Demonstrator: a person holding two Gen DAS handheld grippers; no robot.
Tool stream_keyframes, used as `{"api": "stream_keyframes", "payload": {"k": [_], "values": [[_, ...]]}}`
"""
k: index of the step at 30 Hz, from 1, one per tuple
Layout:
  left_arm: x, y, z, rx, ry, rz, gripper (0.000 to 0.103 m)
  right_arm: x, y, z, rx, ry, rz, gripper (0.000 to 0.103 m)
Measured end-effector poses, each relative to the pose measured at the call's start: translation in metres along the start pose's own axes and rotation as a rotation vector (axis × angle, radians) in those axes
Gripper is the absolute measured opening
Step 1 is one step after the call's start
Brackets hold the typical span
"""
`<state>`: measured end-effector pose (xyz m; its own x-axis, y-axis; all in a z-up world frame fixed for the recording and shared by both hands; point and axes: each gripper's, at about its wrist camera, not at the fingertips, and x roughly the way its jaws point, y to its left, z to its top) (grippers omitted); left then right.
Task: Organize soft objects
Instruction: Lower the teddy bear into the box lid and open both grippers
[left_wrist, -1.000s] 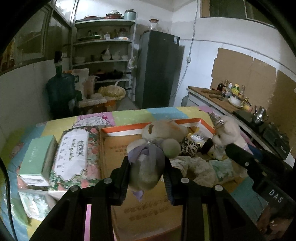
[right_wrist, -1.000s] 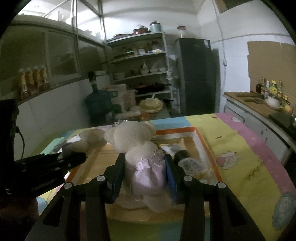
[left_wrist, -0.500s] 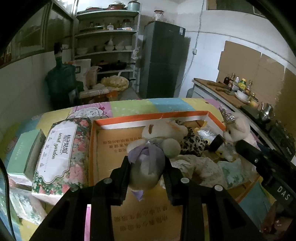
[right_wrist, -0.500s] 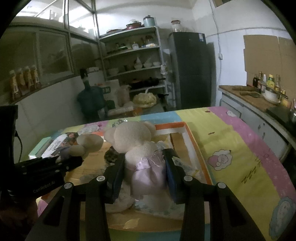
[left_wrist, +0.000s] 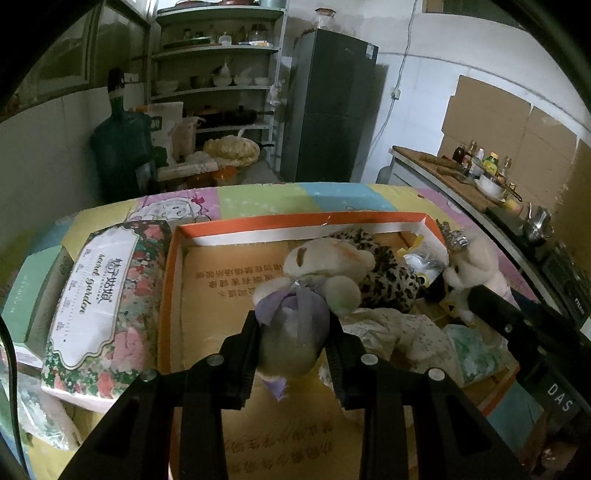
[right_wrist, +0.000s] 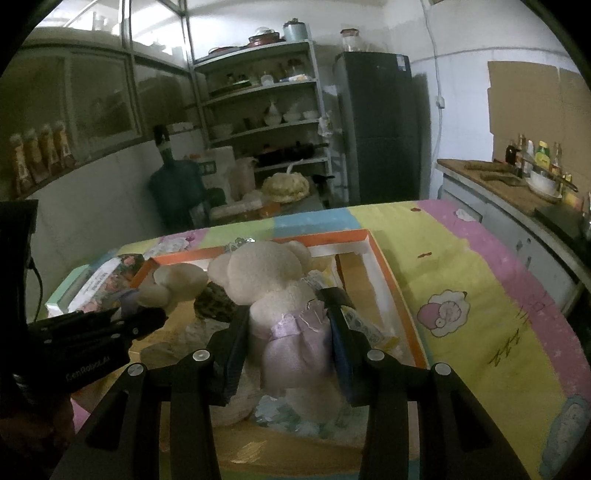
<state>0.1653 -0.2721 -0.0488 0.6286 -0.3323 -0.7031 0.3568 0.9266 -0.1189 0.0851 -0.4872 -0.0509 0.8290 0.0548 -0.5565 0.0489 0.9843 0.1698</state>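
My left gripper (left_wrist: 293, 332) is shut on a small beige teddy bear with a purple bow (left_wrist: 314, 280), held over the orange-rimmed cardboard box (left_wrist: 229, 232). My right gripper (right_wrist: 286, 325) is shut on a cream teddy bear in a lilac dress (right_wrist: 280, 291), held over the same box (right_wrist: 384, 266). In the left wrist view the cream bear with its silver crown (left_wrist: 476, 258) shows at the right, with the right gripper (left_wrist: 447, 295) on it. In the right wrist view the beige bear (right_wrist: 173, 284) and left gripper (right_wrist: 140, 314) show at the left.
Inside the box lie a leopard-print soft toy (left_wrist: 391, 273), a pale spotted cloth (left_wrist: 410, 332) and plastic packets (left_wrist: 424, 262). A floral tissue pack (left_wrist: 99, 299) and a green box (left_wrist: 29, 295) lie left of it on the patchwork cover (right_wrist: 461, 280). A counter with bottles (left_wrist: 476, 166) is at right.
Both grippers have risen and tipped down over the box, each still holding its bear. The two bears have come closer together above the box.
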Motion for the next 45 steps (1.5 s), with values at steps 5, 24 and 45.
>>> {"api": "stream_keyframes", "payload": {"k": [5, 24, 45], "values": [[0.006, -0.001, 0.002, -0.002, 0.016, 0.000, 0.034, 0.006, 0.000, 0.001, -0.001, 0.011, 0.000, 0.043], [0.023, -0.004, -0.001, -0.002, 0.071, -0.006, 0.034, 0.018, 0.000, 0.001, -0.019, 0.034, -0.001, 0.043], [0.029, -0.004, -0.002, -0.011, 0.082, -0.020, 0.044, 0.023, 0.004, 0.000, -0.039, 0.030, -0.014, 0.050]]}}
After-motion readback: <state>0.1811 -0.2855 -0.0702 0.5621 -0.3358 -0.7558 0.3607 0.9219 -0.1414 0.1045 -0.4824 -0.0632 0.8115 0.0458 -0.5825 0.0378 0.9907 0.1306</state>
